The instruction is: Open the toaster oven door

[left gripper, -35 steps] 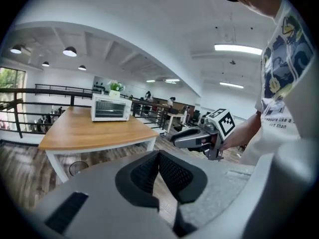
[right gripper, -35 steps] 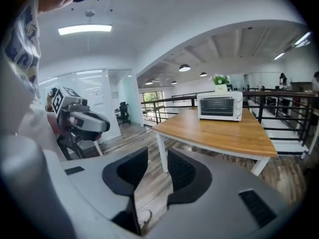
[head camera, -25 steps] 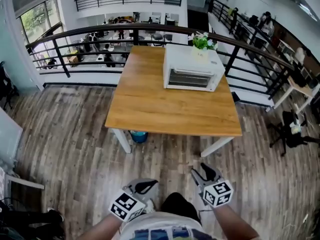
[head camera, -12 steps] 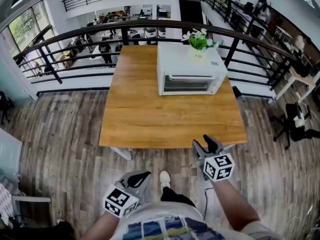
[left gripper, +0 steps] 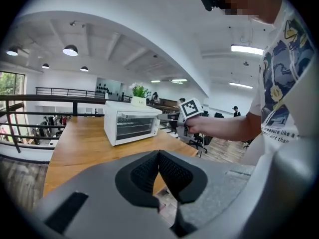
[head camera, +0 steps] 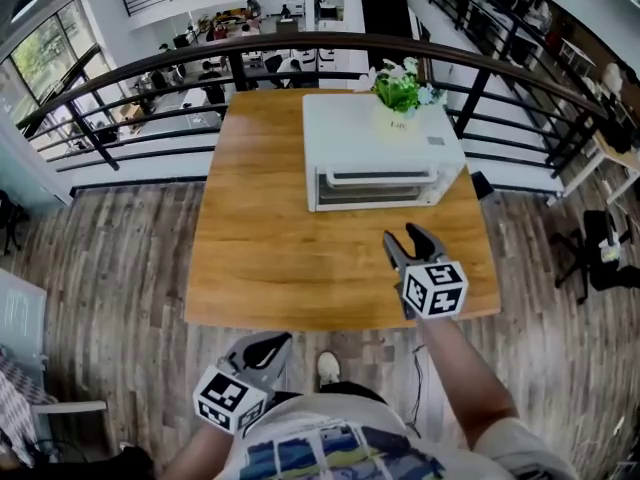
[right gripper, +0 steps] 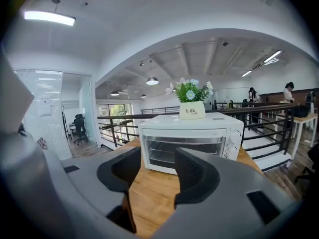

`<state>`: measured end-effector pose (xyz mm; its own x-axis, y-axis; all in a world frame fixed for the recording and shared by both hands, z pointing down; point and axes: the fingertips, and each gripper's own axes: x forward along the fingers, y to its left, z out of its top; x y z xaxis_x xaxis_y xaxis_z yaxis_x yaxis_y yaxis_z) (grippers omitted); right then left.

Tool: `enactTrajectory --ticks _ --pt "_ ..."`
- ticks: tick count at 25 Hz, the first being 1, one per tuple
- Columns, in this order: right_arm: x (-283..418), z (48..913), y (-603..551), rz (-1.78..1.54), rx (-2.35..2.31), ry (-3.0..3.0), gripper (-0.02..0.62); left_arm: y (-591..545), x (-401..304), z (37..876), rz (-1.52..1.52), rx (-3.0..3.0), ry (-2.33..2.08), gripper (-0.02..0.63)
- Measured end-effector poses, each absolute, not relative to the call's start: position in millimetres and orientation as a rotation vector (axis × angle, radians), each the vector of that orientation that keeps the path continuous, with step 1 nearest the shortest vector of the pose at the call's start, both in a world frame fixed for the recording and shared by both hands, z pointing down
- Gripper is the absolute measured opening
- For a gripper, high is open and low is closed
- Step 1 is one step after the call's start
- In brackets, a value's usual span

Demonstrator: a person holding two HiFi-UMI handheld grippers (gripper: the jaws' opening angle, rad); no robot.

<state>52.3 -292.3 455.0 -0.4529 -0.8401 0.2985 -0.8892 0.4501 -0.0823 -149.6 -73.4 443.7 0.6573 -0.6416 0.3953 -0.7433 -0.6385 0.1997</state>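
1. Two grippers are in view. The left gripper [head camera: 268, 348] hangs low by the person's torso, short of the table [head camera: 250, 268] edge, its jaws pressed together on nothing.
2. The right gripper [head camera: 405, 238] reaches forward on an outstretched arm over the table's near right part, jaws spread and empty.
3. The toaster oven [head camera: 380, 158] stands at the table's far side, door shut, with a potted plant [head camera: 400, 90] on top. It lies ahead of the right fingers and apart from them, framed between them in the right gripper view.
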Motion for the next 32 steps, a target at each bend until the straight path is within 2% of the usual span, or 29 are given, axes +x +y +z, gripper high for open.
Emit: enactTrajectory --ticks 6,15,32 --pt "54.8 452.1 -388.0 0.339 1.545 -2.448 0.221 -130.8 -156.0 439.5 0.399 2.531 -1.131 0.003" --pt "63.3 456.1 -469.9 0.372 1.637 -2.368 0.229 -176.0 -165.3 440.7 0.439 2.534 -1.118 0.003" --pt "64.9 477.6 -496.9 0.424 1.648 -2.322 0.235 -189.0 -171.8 443.8 0.444 2.514 -1.135 0.003"
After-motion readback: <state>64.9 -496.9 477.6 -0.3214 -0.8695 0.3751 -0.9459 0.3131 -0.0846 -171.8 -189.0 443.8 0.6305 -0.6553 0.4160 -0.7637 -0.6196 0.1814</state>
